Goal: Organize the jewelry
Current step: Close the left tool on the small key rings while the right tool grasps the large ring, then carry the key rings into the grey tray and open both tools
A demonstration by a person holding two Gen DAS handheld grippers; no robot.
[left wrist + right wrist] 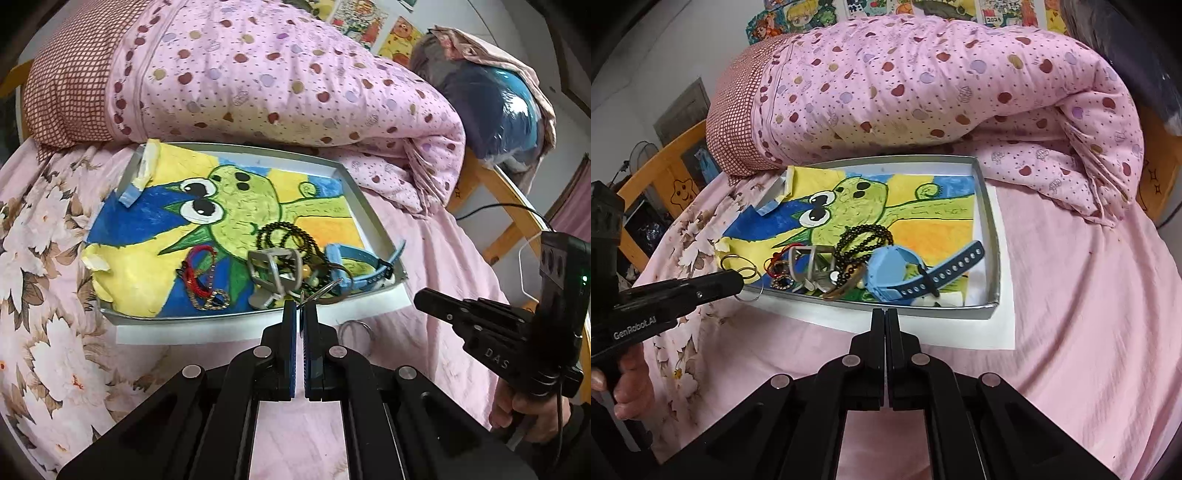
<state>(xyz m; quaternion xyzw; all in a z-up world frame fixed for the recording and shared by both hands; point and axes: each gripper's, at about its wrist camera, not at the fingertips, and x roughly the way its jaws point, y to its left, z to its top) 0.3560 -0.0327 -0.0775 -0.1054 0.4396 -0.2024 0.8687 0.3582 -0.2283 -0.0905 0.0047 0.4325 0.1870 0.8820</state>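
Observation:
A shallow grey tray [240, 148] [990, 229], lined with a green cartoon drawing, lies on the pink bed. At its near end is a jewelry pile: a black bead necklace [280, 236] [864, 236], a blue watch [354, 258] [890, 269], a red cord bracelet [195, 273], a grey buckle [273, 269] and a gold chain [210, 301]. My left gripper [300, 306] [740, 280] is shut on linked silver rings [748, 275] [323, 291], held just above the tray's near left corner. My right gripper [885, 314] [419, 299] is shut with nothing in it, in front of the tray's near rim.
A rolled pink apple-print quilt [295, 92] [942, 92] lies right behind the tray. White paper [1004, 295] sticks out under the tray. A wooden bed frame [495, 199] and a blue bag [498, 110] are at the right. A hand [628, 384] grips the left tool.

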